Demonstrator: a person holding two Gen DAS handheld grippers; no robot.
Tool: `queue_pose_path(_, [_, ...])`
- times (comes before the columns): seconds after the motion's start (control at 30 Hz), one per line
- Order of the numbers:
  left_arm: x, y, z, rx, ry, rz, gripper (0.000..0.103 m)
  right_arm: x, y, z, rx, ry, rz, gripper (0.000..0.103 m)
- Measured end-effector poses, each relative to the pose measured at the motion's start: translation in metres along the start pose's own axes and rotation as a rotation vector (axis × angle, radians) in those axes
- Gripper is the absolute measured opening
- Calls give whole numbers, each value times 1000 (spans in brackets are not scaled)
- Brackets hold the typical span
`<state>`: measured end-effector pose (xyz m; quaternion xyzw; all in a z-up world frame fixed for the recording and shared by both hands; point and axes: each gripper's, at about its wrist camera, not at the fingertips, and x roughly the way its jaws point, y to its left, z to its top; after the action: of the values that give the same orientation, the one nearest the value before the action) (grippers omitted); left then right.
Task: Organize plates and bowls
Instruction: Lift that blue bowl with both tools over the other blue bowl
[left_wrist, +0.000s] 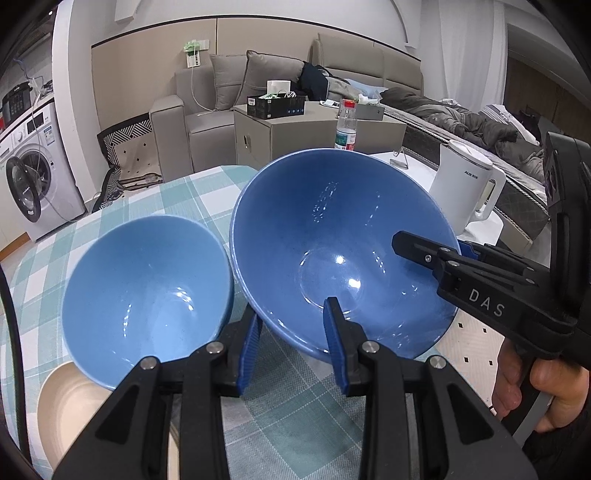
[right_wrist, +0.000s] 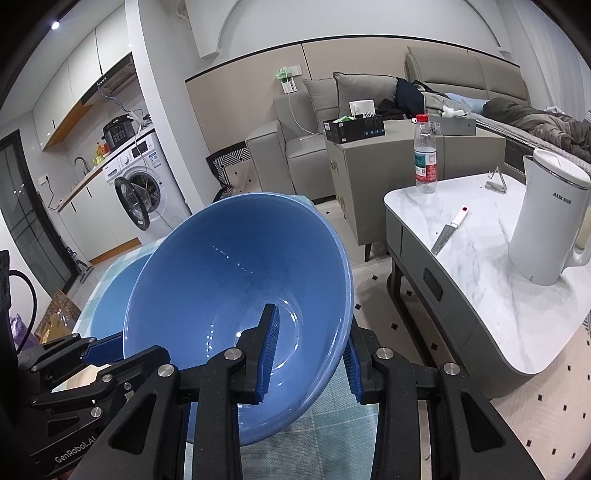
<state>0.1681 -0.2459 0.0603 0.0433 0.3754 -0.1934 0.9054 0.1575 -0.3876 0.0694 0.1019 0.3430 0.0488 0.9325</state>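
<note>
The left gripper (left_wrist: 293, 341) angles downward with its blue pads clamped on the near rim of the large blue bowl (left_wrist: 332, 251), one pad inside and one outside; to its left sits a smaller, paler blue bowl (left_wrist: 147, 288) above a cream plate (left_wrist: 62, 406) on the checked tablecloth (left_wrist: 184, 195). The right gripper (right_wrist: 310, 354), held in a hand (left_wrist: 532, 387), comes in from the right and is also closed on this glossy deep bowl's rim, which hangs tilted above the cloth
</note>
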Motion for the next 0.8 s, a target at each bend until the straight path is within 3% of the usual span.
queue_pose_path(0.8, [-28,8,4,13,-54,13,32,-18,17,9,-11,-52,30,34])
